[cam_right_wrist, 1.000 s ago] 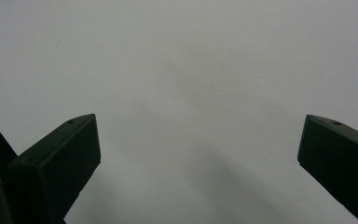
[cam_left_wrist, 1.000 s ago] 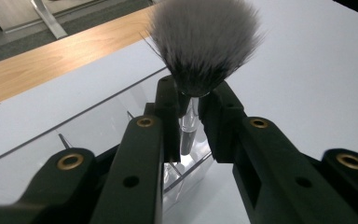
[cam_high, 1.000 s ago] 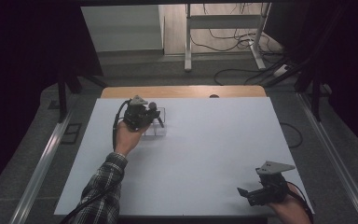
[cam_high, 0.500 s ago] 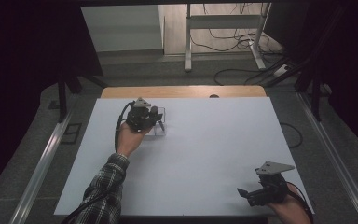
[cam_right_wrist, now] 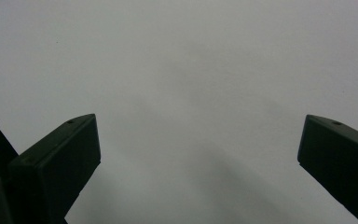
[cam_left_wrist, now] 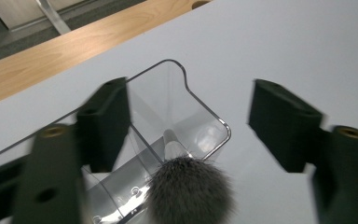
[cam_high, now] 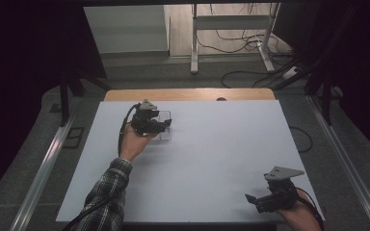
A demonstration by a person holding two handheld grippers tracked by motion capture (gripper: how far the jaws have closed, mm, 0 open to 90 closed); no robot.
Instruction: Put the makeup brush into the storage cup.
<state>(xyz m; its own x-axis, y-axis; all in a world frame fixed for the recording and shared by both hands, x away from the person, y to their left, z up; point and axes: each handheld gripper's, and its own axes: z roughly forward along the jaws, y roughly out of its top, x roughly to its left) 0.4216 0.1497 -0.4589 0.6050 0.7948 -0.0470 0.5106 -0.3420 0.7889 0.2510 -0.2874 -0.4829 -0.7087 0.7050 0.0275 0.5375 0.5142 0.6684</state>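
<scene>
The left gripper (cam_left_wrist: 189, 126) fingers (cam_left_wrist: 103, 123) have just been opening, standing apart around one makeup brush (cam_left_wrist: 189, 189), grey and fluffy, sitting low centre in one clear plastic box (cam_left_wrist: 200, 107) on the white tabletop (cam_high: 221, 144). The right gripper (cam_right_wrist: 198, 154) fingers are gaping wide, holding nothing.

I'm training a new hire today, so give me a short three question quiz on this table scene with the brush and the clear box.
1. True or false: the left gripper is clamped on the brush.
2. What holds the brush? A) clear box B) bowl C) wooden tray
3. What lies between the right gripper jaws?

Key:
1. False; its jaws have just been opening and stand clear of the brush.
2. A
3. Nothing, just the white table.
</scene>
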